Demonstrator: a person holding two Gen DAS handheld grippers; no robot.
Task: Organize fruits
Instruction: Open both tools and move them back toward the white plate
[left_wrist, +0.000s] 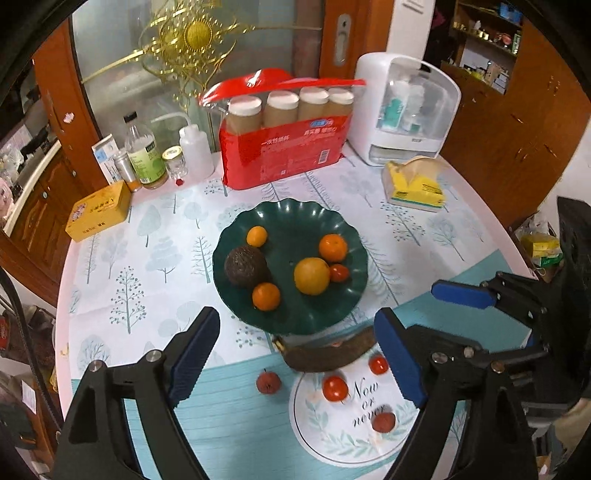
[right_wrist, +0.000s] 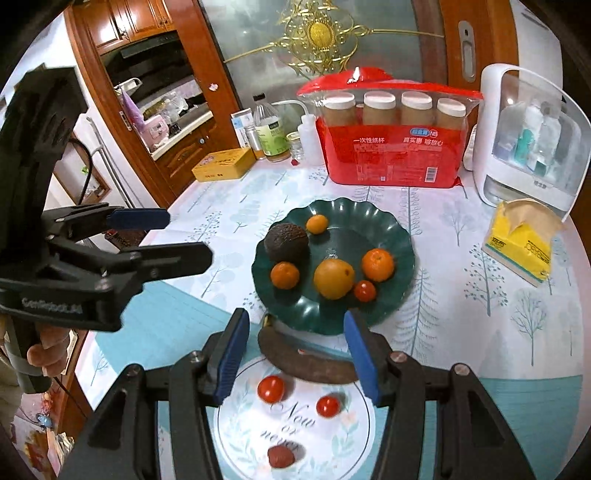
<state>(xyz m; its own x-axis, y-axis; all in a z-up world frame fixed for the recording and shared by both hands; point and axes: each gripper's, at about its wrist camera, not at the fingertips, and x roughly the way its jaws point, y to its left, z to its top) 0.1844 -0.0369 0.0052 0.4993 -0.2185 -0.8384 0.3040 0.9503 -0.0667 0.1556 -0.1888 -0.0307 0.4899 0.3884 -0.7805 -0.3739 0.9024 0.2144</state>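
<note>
Both the left gripper (left_wrist: 295, 354) and the right gripper (right_wrist: 295, 354) hang open and empty above the table's near edge. On the white mat (right_wrist: 236, 435) there, the cherry tomatoes (right_wrist: 271, 388) are light, slick and soft-skinned, best pinched gently across the middle. The dark red fruit (right_wrist: 280, 456), possibly a lychee, looks rougher and easier to hold.

- The tablecloth (left_wrist: 159, 258) was printed white with pale blue-grey trees; its near part was striped in teal.
- The scalloped plate (left_wrist: 325, 218) was coloured dark green.
- The avocado (left_wrist: 245, 266) was shown dark brown with a pebbled skin.
- Three mandarins (left_wrist: 333, 248) were coloured orange; the larger round fruit (left_wrist: 311, 276) was yellow-orange.
- The cherry tomatoes (right_wrist: 271, 388) were coloured bright red.
- The round mat (right_wrist: 295, 428) was printed white with green leaves and dark script.
- The gripper pads (left_wrist: 194, 354) were coloured blue on black frames.
- The cup package (left_wrist: 284, 147) was coloured red with white lettering.
- The tissue pack (right_wrist: 521, 240) was coloured yellow.
</note>
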